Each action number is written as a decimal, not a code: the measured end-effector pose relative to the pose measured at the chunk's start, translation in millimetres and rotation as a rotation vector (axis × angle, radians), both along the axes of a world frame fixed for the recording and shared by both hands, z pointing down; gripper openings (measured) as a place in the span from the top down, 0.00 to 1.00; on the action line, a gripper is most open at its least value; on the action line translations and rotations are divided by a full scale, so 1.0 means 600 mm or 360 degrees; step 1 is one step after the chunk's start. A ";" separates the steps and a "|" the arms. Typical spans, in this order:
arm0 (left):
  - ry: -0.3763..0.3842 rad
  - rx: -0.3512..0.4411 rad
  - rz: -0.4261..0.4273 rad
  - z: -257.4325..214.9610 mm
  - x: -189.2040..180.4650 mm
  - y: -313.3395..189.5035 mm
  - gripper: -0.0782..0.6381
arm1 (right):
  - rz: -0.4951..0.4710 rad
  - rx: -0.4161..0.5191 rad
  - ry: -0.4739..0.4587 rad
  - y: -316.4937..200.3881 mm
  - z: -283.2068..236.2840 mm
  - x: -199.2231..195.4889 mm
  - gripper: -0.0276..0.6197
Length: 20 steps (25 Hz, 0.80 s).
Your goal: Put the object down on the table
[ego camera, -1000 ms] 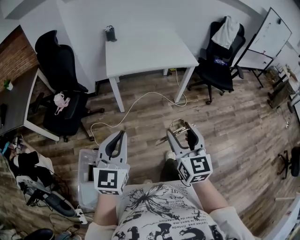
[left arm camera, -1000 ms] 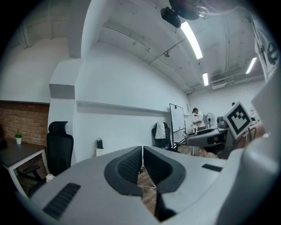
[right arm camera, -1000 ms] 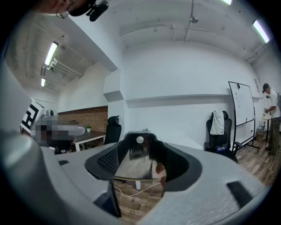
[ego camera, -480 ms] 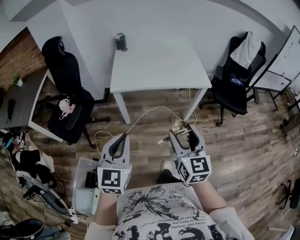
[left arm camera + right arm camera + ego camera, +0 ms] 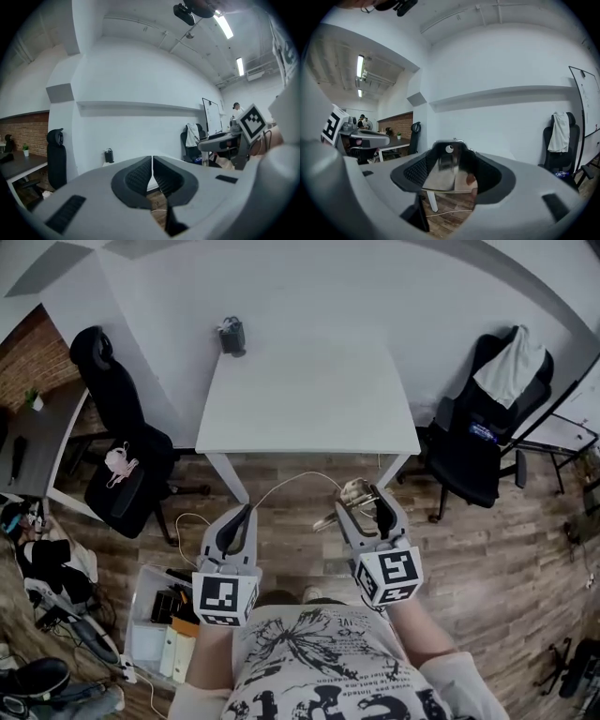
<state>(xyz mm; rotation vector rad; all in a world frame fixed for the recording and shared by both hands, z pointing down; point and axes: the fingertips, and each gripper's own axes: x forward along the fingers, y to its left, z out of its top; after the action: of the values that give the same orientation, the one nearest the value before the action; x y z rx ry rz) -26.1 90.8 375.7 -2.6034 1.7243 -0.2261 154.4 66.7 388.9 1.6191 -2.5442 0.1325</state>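
The counter (image 5: 309, 390), upper centre, is drawing closer as the right gripper (image 5: 364, 504) is carrying a shiny object (image 5: 354, 491) clamped in wide-set jaws; the left gripper (image 5: 238, 517) is travelling closed, empty.

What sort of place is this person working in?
Probably an office or lab workroom: a white table stands against the wall, a black swivel chair sits beside it, and a whiteboard stands off to one side.
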 end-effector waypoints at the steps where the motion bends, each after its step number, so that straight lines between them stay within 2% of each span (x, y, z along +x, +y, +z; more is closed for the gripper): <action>1: -0.0018 -0.0007 0.0003 0.004 0.008 -0.015 0.87 | 0.0002 0.0000 0.0001 -0.016 0.001 0.008 0.53; 3: -0.0040 -0.0026 -0.0007 0.011 0.016 -0.044 0.87 | 0.0010 0.0010 0.0003 -0.046 0.001 0.020 0.53; 10: -0.0002 -0.0062 -0.0018 0.027 0.021 -0.163 0.87 | 0.0003 -0.0051 0.0008 -0.158 0.027 0.027 0.53; 15: 0.0017 -0.0080 0.0019 0.044 0.014 -0.291 0.87 | 0.0035 -0.0107 -0.0036 -0.280 0.038 0.022 0.53; 20: 0.0008 -0.0054 0.0032 0.034 -0.012 -0.440 0.87 | 0.0065 -0.0108 0.0028 -0.422 0.033 0.001 0.53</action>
<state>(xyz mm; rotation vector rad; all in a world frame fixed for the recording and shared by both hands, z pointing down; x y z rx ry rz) -33.5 -173.2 396.1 -2.6463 1.7100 -0.2511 154.9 -186.8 409.0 1.6404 -2.4662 0.2054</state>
